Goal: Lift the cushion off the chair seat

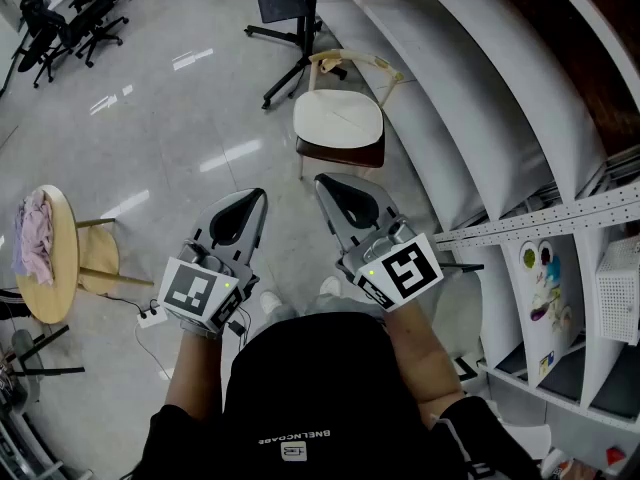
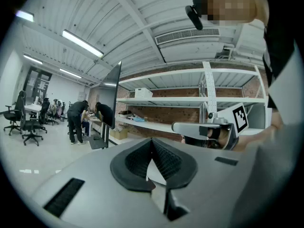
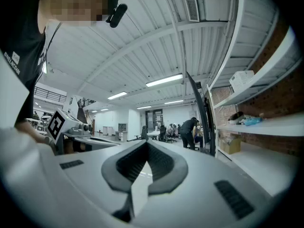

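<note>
A cream cushion [image 1: 338,118] lies on the dark brown seat [image 1: 345,154] of a small chair with a pale curved back, upper middle of the head view. Both grippers are held level in front of the person, short of the chair. My left gripper [image 1: 258,197] is shut with nothing in it. My right gripper [image 1: 322,181] is also shut and empty, its tips nearest the chair's front edge but apart from it. In the left gripper view the left gripper [image 2: 152,139] points past the right one. The right gripper [image 3: 146,143] looks across the hall. Neither gripper view shows the cushion.
White curved shelves [image 1: 470,118] run along the right, close to the chair. A black floor stand [image 1: 300,38] is behind the chair. At the left stand a round wooden table [image 1: 60,268] with a pink cloth and a stool [image 1: 98,258]. A power strip [image 1: 150,316] lies on the floor.
</note>
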A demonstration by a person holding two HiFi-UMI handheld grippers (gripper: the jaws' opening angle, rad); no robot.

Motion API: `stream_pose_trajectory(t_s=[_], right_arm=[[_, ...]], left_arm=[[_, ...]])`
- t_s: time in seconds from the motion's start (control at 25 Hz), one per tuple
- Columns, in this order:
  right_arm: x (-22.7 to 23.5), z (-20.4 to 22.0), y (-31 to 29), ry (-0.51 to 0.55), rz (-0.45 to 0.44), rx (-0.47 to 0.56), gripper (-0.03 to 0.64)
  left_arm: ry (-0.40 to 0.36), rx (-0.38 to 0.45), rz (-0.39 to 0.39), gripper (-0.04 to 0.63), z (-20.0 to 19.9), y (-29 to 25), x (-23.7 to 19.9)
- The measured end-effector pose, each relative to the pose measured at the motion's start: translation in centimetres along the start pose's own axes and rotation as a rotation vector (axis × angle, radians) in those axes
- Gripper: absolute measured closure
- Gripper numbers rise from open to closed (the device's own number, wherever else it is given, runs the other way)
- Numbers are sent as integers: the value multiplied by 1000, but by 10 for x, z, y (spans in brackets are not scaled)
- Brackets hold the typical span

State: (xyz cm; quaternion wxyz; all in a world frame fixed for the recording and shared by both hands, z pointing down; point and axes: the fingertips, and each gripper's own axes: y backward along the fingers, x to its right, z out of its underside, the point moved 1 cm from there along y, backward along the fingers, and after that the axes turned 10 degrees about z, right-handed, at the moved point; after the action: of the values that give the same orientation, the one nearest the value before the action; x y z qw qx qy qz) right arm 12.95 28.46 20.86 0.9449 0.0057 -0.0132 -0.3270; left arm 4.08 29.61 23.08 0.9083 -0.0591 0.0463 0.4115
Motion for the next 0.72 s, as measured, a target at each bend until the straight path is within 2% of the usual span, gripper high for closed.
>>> stream_pose_trajectory(t_s=[0.36, 0.56, 0.72], right_arm=[[44, 3, 8, -13, -2, 1, 609], [78, 2, 21, -104, -18, 33, 608], [98, 7, 25, -78, 8, 22, 609]], left_arm=[[12, -26, -24, 583, 6, -42, 8], [1, -40, -44, 583, 9, -69, 19], [-11, -61, -43, 583, 14, -89, 27]])
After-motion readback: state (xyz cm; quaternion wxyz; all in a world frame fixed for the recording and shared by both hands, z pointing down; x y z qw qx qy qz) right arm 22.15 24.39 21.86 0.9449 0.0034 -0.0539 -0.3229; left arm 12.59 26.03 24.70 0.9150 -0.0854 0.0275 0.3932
